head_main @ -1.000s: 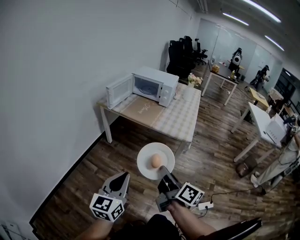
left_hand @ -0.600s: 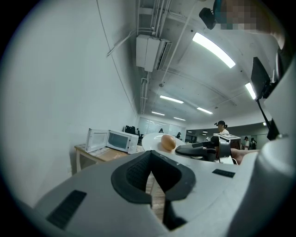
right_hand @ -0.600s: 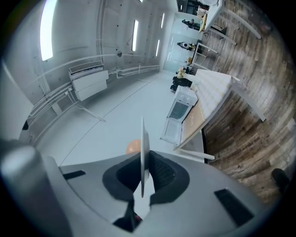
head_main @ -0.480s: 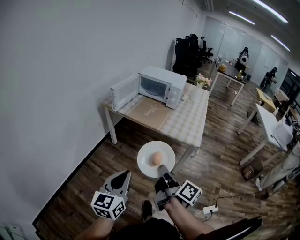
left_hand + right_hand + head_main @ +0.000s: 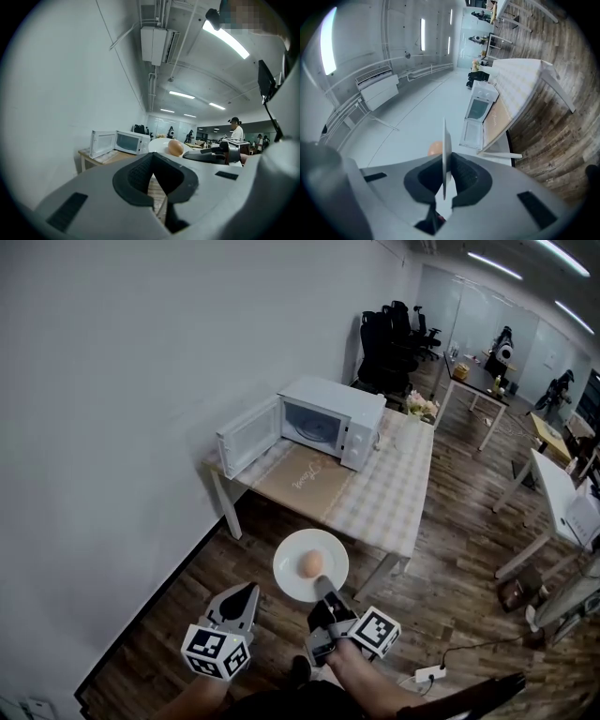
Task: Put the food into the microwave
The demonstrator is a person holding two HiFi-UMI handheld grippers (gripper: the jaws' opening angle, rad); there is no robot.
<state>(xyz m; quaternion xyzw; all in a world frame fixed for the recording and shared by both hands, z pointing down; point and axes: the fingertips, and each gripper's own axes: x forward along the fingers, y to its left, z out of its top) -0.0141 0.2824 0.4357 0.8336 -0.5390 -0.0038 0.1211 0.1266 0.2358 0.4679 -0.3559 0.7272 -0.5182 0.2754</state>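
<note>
A white plate [image 5: 292, 579] carries an egg-shaped piece of orange-brown food [image 5: 311, 563]. My right gripper [image 5: 324, 588] is shut on the plate's near rim and holds it level above the wooden floor. In the right gripper view the plate [image 5: 444, 150] shows edge-on between the pads, with the food [image 5: 434, 148] behind it. My left gripper [image 5: 246, 596] hangs beside it on the left, shut and empty. The white microwave [image 5: 333, 419] stands on a table [image 5: 375, 498] ahead, its door [image 5: 248, 435] swung open to the left. The left gripper view shows the microwave [image 5: 126, 141] and the food [image 5: 176, 148] too.
A white wall runs along the left. Flowers [image 5: 419, 407] stand on the table behind the microwave. Black office chairs [image 5: 389, 343], more desks [image 5: 553, 486] and people far off fill the right. A power strip [image 5: 429, 674] lies on the floor.
Both grippers have come closer to the microwave table, the plate and food still in the right one. The table and microwave look larger and nearer.
</note>
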